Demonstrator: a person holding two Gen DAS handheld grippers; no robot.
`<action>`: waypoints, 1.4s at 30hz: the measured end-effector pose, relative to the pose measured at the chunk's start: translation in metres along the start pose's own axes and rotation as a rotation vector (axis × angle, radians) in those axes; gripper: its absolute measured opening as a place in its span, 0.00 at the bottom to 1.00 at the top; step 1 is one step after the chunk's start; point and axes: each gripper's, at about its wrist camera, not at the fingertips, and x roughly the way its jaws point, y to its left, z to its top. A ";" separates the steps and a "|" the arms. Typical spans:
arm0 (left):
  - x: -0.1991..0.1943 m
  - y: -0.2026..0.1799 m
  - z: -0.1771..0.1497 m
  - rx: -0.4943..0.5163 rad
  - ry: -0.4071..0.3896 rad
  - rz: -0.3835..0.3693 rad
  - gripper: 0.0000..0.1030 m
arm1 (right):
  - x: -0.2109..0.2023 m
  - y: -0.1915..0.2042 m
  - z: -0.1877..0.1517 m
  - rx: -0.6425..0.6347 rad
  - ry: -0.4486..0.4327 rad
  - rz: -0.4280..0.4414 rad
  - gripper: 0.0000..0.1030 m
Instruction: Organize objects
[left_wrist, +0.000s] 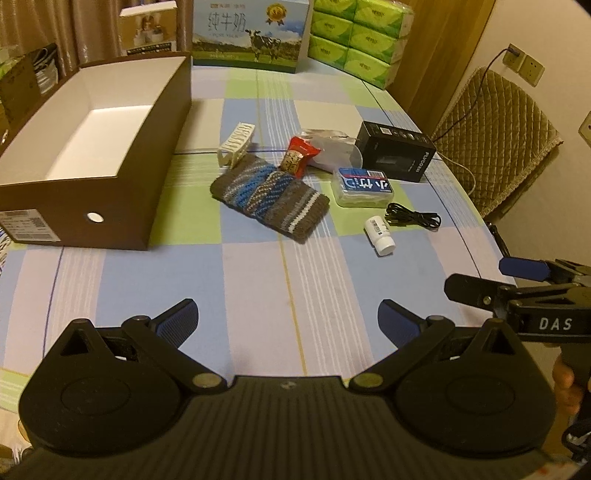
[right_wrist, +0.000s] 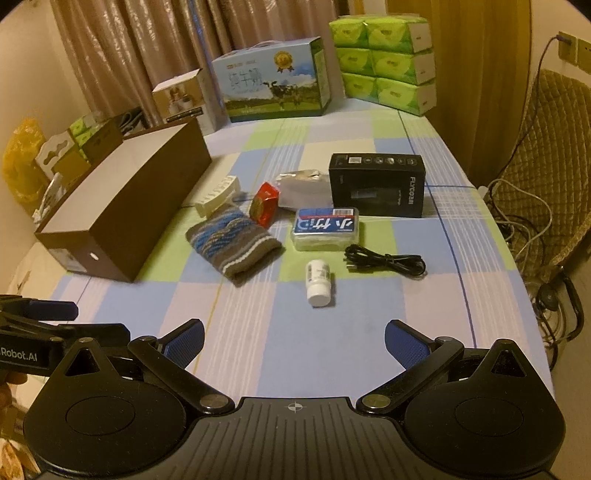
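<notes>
While both tools hover low over the near edge, the left hand-held gripper (left_wrist: 288, 321) has its blue pads spread wide with nothing between them, and the right hand-held gripper (right_wrist: 294, 341) is just as wide apart and empty.

Out in the middle of the bench (right_wrist: 295, 354) sits the clutter. A knitted sleeve (right_wrist: 232, 243), striped grey, blue and white, lies flat just beside the open brown box (left_wrist: 92, 147), whose white inside holds nothing visible. A cream hair claw (left_wrist: 236, 144) rests at the sleeve's far end, and a red snack packet (right_wrist: 264, 206) touches its upper edge. Behind that lies a crumpled clear bag (right_wrist: 301, 188), then a black carton (right_wrist: 376, 184) standing on its side. A clear case with a blue label (right_wrist: 327, 229) sits in front of the carton. A coiled black cable (right_wrist: 384, 260) and a small white bottle (right_wrist: 318, 282), tipped over, lie nearest the grippers.

A checked cloth in blue, green and lilac covers the bench. At the far end stand a milk carton box (right_wrist: 273, 85) and stacked green tissue packs (right_wrist: 384, 62), with brown curtains (right_wrist: 129, 55) behind and a quilted chair (right_wrist: 546, 166) at the right.
</notes>
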 end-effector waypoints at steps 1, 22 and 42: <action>0.003 0.000 0.002 0.003 0.004 -0.001 0.99 | 0.003 -0.001 0.000 0.004 -0.002 0.003 0.98; 0.077 0.006 0.051 0.145 -0.020 -0.029 0.99 | 0.076 -0.016 0.016 -0.008 -0.002 -0.030 0.56; 0.149 0.020 0.082 0.271 0.010 -0.073 0.99 | 0.148 -0.017 0.025 0.010 0.088 -0.114 0.24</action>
